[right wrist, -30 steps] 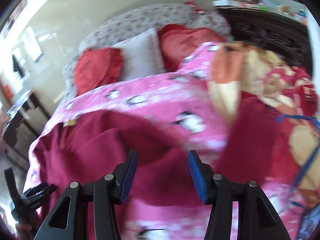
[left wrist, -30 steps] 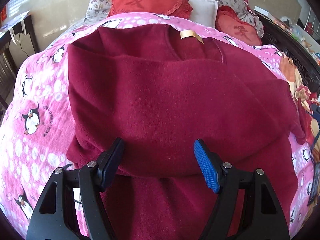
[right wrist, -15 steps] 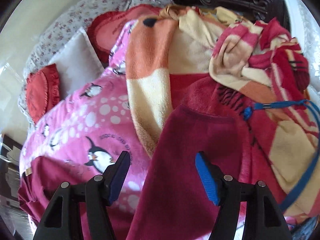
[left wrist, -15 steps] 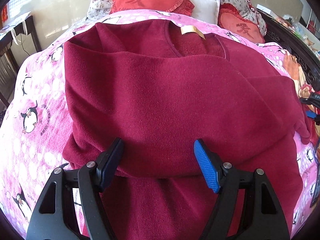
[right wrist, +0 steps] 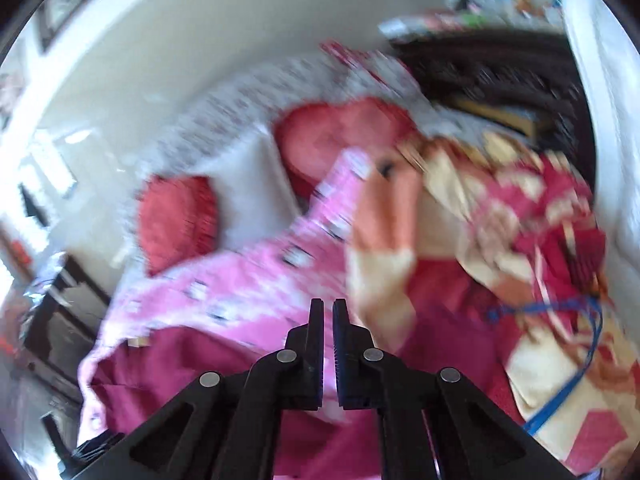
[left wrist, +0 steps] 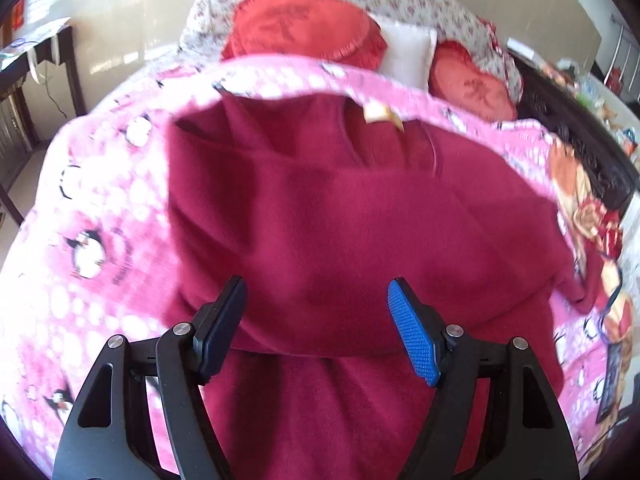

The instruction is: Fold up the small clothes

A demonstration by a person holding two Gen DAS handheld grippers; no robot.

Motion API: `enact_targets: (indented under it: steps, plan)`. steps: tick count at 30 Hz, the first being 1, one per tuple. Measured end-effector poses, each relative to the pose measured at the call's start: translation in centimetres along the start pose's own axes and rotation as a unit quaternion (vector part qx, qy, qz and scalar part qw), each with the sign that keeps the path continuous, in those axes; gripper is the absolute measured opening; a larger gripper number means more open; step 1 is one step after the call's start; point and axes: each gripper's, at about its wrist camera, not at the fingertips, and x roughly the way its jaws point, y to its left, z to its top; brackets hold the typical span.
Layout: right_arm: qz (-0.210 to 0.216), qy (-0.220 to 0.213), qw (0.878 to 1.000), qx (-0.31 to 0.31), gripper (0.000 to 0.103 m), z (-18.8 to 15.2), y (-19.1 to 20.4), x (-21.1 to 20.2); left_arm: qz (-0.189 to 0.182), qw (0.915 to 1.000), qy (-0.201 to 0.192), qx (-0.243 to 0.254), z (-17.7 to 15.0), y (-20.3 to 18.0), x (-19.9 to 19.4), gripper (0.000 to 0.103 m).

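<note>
Since half a second ago right gripper (right wrist: 328, 308) has clenched — grasping nothing discernible, view blurred — while left gripper (left wrist: 316, 312) hovers released over maroon sweater (left wrist: 340, 216), likely awaiting the next fold.

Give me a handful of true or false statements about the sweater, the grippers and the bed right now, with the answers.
1. The left gripper is open above the maroon sweater. True.
2. The right gripper has its fingers spread wide. False: they are nearly together, though blur hides whether cloth is pinched.
3. The sweater lies on a pink penguin blanket. True.
4. The sweater's neck label is blue. False: it is tan.
5. Red cushions sit at the head of the bed. True.
</note>
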Motion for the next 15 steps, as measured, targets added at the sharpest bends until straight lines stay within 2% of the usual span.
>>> enact_targets:
  steps: [2, 5, 7, 8, 9, 12, 15]
  plan:
    - [0.027, -0.024, 0.998, -0.051, 0.004, 1.4, 3.9, -1.5, 0.003, 0.9999, -0.003, -0.012, 0.2, 0.8, -0.7, 0.073]
    - [0.007, -0.009, 0.997, -0.074, 0.004, 1.3, 6.6, -1.0, 0.000, 0.9994, -0.003, -0.035, 0.0, 2.0, -1.4, 0.073]
    - [-0.026, 0.019, 0.997, -0.068, 0.018, 0.3, 6.5, 0.5, 0.000, 0.9991, 0.000, -0.043, -0.4, 2.7, -1.7, 0.073]
    - [-0.052, 0.043, 0.996, -0.062, 0.057, -0.7, 5.8, 1.4, 0.001, 0.9990, 0.002, -0.044, -0.7, 2.9, -1.7, 0.073]
    - [-0.081, 0.071, 0.993, -0.051, 0.088, -2.0, 5.0, 2.9, 0.004, 0.9991, 0.005, -0.043, -1.0, 3.1, -1.8, 0.073]
    - [-0.139, 0.118, 0.982, -0.039, 0.088, -4.5, 1.9, 6.2, 0.010, 0.9990, 0.019, -0.040, -1.8, 3.4, -1.6, 0.073]
    - [-0.186, 0.139, 0.972, -0.012, 0.083, -6.2, -1.7, 7.9, 0.011, 0.9986, 0.030, -0.042, -2.5, 3.5, -1.3, 0.073]
